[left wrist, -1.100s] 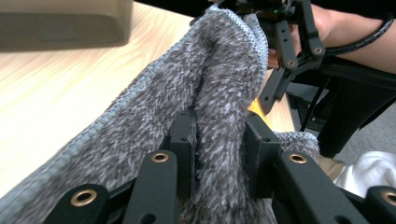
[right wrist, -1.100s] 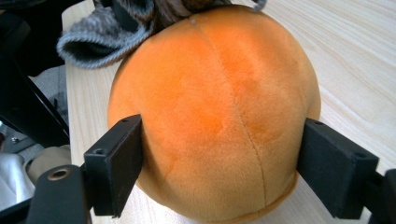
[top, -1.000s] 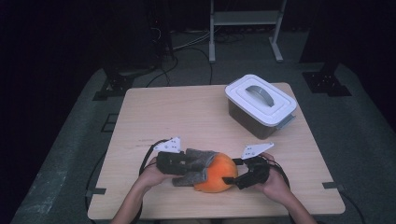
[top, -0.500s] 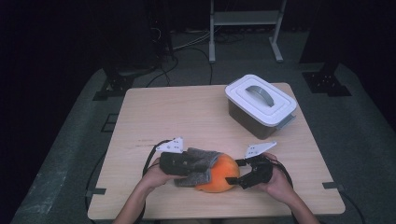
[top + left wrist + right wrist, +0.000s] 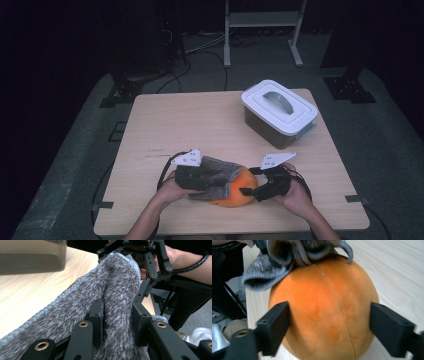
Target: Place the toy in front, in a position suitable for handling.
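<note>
Near table edge | left claw (image 5: 117,315) still grips sock (image 5: 110,290) | right claw (image 5: 329,327) still clamps orange ball (image 5: 322,310)

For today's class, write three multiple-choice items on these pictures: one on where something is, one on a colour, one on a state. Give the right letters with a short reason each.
1. Where does the lidded box stand on the table?
A. at the far right
B. at the near left
C. in the middle

2. What colour is the ball?
A. blue
B. orange
C. green

3. What is the left gripper doing?
A. hanging open above the table
B. clamping a fold of the grey cloth
C. lifting the box's lid

Right letters:
1 A: the high view shows the box at the table's far right corner.
2 B: the right gripper view shows an orange ball between the jaws of the right gripper.
3 B: the left gripper view shows both jaws pressed on a ridge of fuzzy cloth.
</note>
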The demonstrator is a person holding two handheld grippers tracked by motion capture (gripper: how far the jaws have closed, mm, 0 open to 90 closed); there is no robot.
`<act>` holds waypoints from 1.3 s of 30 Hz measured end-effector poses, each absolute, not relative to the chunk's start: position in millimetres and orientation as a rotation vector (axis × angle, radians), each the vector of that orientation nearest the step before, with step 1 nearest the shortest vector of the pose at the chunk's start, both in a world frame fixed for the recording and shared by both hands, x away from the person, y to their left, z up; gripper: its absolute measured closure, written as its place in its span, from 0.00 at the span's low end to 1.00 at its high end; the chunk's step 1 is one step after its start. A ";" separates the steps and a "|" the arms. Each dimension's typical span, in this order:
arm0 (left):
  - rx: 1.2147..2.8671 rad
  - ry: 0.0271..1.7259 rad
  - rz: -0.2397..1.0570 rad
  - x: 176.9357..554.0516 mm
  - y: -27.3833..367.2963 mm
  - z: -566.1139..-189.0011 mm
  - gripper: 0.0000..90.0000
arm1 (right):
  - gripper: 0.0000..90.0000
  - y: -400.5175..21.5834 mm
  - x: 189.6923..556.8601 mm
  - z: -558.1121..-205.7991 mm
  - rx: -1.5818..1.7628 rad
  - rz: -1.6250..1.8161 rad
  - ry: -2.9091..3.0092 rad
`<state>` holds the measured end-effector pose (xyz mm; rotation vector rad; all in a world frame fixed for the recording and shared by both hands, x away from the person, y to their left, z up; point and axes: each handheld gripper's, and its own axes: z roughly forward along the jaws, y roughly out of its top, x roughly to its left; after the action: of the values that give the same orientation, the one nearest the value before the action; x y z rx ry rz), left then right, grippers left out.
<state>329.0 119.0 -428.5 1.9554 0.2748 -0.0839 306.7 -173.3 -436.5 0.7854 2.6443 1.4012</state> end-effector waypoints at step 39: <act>1.999 0.333 -0.060 336.0 135.6 -435.1 0.76 | 0.21 -185.7 318.0 -431.6 0.872 1.523 2.646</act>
<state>336.0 135.6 -435.1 1.9990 0.3334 -0.0598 318.0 -185.7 -431.6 0.8719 2.6460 1.5235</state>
